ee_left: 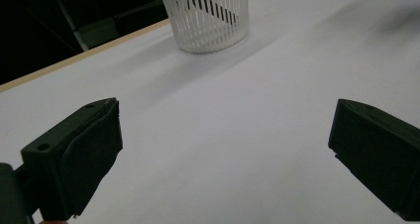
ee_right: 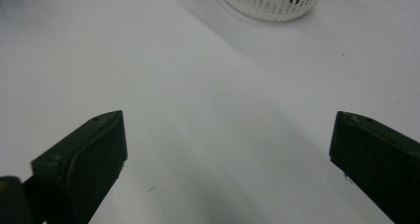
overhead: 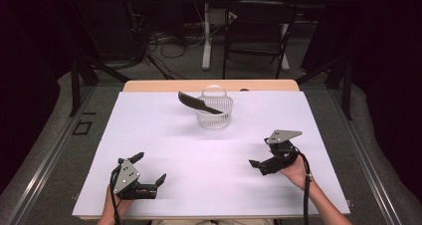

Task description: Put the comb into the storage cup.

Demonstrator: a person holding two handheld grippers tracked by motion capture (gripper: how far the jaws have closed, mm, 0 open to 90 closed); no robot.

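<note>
White sheeting covers the table (overhead: 209, 185), and both claws are held low over it, the left claw (overhead: 151, 168) and right claw (overhead: 258, 166) each spread wide and empty. Well ahead, between them, a white slotted basket (overhead: 214, 111) is seen with a dark comb (overhead: 196, 103) lying tilted across its rim. Both look light and stiff; the comb is best pinched at its overhanging end.

white slotted plastic basket (overhead: 214, 111), matt table (overhead: 209, 155)
</note>
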